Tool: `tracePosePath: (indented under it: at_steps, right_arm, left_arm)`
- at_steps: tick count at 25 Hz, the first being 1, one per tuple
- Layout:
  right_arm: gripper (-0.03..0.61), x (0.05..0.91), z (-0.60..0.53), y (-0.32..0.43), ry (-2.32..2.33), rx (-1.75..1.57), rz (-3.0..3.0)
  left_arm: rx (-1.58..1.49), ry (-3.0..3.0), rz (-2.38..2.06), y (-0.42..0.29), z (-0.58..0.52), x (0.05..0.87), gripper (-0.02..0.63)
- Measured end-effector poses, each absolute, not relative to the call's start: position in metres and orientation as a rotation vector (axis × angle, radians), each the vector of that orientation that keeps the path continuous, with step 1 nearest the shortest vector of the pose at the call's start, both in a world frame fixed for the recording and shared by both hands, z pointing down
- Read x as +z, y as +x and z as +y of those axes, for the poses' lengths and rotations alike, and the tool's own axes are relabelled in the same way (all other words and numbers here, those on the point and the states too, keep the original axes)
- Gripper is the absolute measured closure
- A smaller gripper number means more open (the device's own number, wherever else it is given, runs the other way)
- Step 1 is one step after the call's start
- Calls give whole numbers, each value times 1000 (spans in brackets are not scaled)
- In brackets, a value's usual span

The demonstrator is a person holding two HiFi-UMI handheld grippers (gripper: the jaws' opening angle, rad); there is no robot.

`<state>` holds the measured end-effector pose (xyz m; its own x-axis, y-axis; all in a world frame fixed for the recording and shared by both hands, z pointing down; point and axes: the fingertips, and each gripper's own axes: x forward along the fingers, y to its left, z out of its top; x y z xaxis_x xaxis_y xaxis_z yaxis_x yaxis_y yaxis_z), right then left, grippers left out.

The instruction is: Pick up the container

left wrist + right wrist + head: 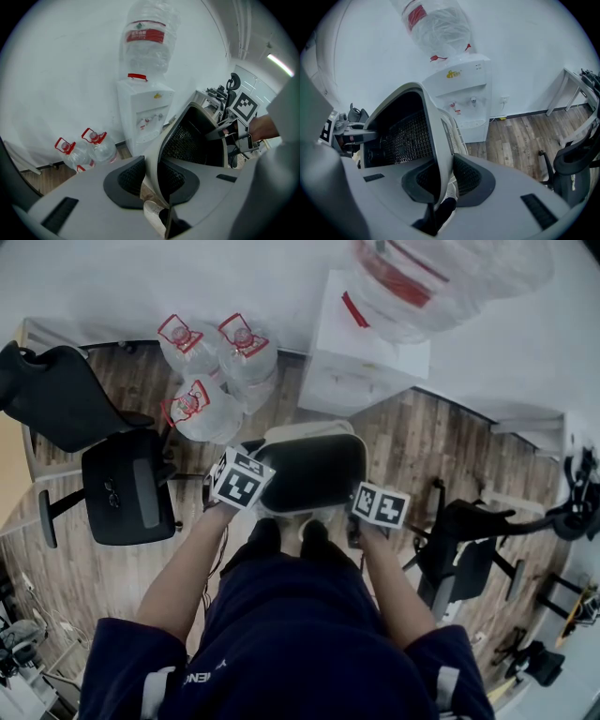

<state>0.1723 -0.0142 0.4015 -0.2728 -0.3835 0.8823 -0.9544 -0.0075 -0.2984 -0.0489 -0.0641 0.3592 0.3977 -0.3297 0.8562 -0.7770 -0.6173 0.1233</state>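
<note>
On opposite container [314,470] rims, left tongs [152,176] and right tongs [440,180] clamp.

Person seen from above in dark navy clothing [281,615]. The navy sleeves [127,662] each carry a pale stripe [156,692] near the edge, and small white lettering [201,677] sits beside the left one. A pale shoe [151,212] with a dark sock is visible. The left gripper [152,180] and right gripper [440,180] have smooth light grey bodies, black mesh-textured pads [126,180] and dark rectangular slots [538,210]. Each bears a cube [240,478] of black-and-white square markers
</note>
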Motion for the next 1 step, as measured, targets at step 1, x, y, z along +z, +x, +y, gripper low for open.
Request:
tracePosePath:
  at_steps: [1]
  right_arm:
    - [509,403,-15,172,1393,1271,-1695]
  left_arm:
    - [1146,2140,-943,-49,-64,360,523]
